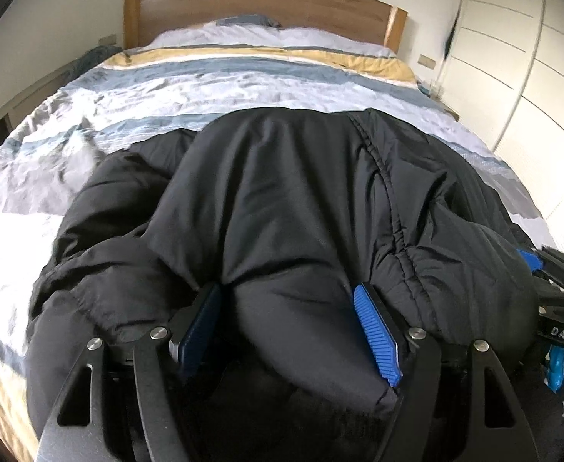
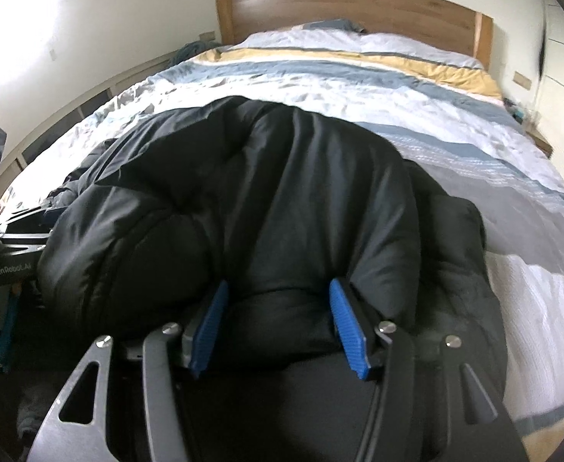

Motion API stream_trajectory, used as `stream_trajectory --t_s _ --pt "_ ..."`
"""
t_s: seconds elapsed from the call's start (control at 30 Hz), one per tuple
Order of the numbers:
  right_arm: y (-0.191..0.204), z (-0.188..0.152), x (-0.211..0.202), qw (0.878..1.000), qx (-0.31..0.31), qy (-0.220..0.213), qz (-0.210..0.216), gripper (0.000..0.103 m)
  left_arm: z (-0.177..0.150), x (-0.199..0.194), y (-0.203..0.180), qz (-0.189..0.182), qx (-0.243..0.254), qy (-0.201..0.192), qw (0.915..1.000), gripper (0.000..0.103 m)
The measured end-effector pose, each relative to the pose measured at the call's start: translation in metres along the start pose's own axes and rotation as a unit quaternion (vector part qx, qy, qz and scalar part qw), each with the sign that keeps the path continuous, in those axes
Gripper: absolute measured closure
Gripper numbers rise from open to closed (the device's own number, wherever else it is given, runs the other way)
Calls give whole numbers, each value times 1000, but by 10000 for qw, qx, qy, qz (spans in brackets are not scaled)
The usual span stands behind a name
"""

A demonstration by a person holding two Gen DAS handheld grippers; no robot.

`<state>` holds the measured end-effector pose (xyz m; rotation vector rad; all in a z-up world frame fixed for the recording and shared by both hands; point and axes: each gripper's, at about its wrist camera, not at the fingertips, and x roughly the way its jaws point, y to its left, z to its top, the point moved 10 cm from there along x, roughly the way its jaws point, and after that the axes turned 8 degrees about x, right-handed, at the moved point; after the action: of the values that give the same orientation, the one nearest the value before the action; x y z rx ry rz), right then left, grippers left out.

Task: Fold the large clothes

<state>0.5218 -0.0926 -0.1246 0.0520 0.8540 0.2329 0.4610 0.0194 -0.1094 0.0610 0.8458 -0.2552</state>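
Note:
A big black padded jacket (image 1: 282, 192) lies bunched at the near end of a bed, its far part resting on the striped duvet (image 1: 243, 84). A thick puffy fold of it fills the wide jaws of my left gripper (image 1: 287, 288), and the blue pads (image 1: 376, 331) press into its sides. In the right wrist view the same jacket (image 2: 282, 192) bulges between the pads of my right gripper (image 2: 279, 283), which is shut on another thick fold. The two grippers sit side by side along the jacket's near edge. Each shows at the rim of the other's view.
The bed runs away from me to a wooden headboard (image 1: 262, 4) with pillows (image 2: 332, 34). White wardrobe doors (image 1: 532, 57) stand along the right side. A low shelf unit (image 2: 89, 104) lines the left wall. Bare duvet lies beyond the jacket.

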Motion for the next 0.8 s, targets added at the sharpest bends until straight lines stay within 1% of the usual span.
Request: stream_trajectory --t_s 0.07,0.17,0.2,0.23,0.33,0.47,0.53,0.7,0.8 --pt "2 -6 -15 9999 54 -52 -99 49 -5 -13 2 -10 -113 -35 9999 32" --pt "9 -18 -46 9998 113 -21 -191 49 -15 -50 5 7 -183 -29 9998 32" --pt "12 -23 -60 9996 106 -33 -249 49 -17 -58 6 53 -159 -23 9999 32" --pt "15 -27 -71 9995 91 -37 -284 49 -20 -76 10 182 -105 -8 9998 32" --pt "24 -39 -113 9992 142 -89 -361 49 -27 -116 18 354 -70 -77 9993 32" --pt "30 -58 -175 9983 249 -336 -400 49 -41 -185 33 439 -215 -347 9982 31" --pt "30 -67 -206 9976 235 -465 -464 49 -52 -214 41 453 -332 -453 9974 27" --pt "26 -92 -268 9954 247 -704 -603 49 -83 -272 61 591 -514 -603 9951 26" --pt "21 -110 -295 9943 285 -775 -679 48 -98 -296 68 694 -590 -656 9937 23"
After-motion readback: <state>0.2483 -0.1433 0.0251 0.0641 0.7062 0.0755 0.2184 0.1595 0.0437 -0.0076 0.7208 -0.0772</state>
